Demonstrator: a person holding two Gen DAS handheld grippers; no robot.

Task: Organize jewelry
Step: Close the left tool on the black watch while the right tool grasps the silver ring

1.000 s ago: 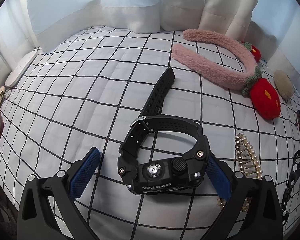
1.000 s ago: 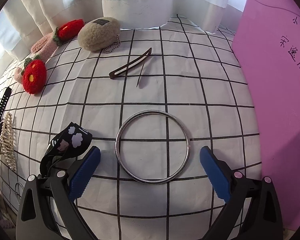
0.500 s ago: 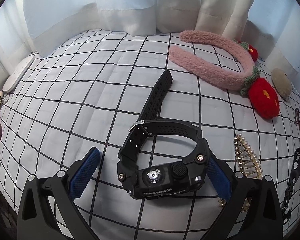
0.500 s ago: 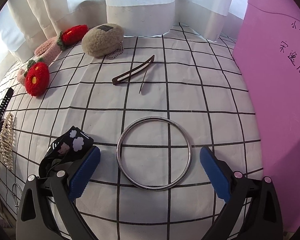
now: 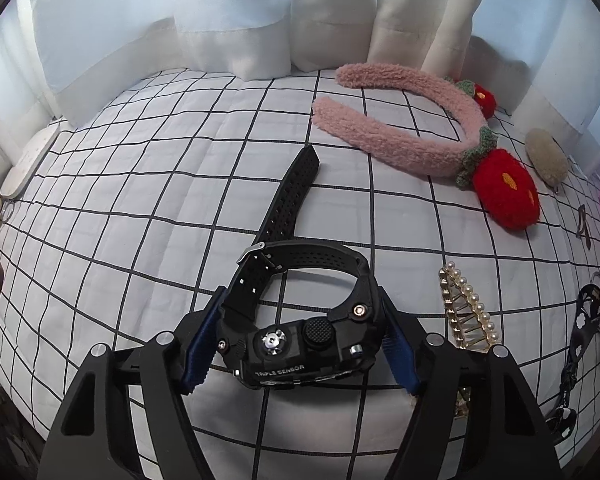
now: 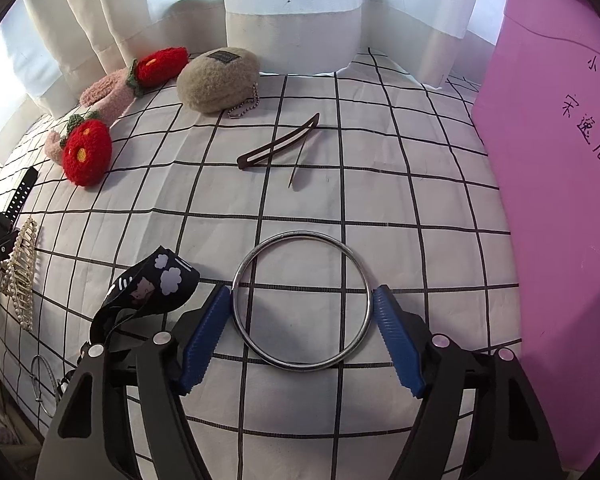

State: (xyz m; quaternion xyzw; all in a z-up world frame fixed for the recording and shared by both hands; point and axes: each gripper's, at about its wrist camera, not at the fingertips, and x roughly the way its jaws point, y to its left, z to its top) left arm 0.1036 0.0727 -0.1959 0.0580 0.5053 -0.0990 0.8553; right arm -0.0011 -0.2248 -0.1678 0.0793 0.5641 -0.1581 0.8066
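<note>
A black digital watch point(image 5: 292, 344) lies on the white checked cloth point(image 5: 140, 200) with its strap stretched away from me. My left gripper point(image 5: 301, 294) straddles the case; its jaws are closing, and both blue pads point(image 5: 198, 348) touch the case's sides. In the right wrist view a plain silver bangle point(image 6: 300, 234) lies flat on the cloth. My right gripper point(image 6: 301, 292) is around it with its jaws closing, and its blue pads point(image 6: 204, 336) meet the bangle's left and right rims.
A pink plush headband point(image 5: 400, 144) with red flowers lies behind the watch, and a pearl hair clip point(image 5: 466, 312) to its right. Near the bangle are a black patterned strap point(image 6: 156, 284), a brown hair clip point(image 6: 278, 144), a beige pouch point(image 6: 218, 80) and a pink box point(image 6: 560, 200). Curtains close off the back.
Both grippers have narrowed from wide open until their pads reach the watch and the bangle. Neither hand has shifted noticeably, and both objects lie where they were.
</note>
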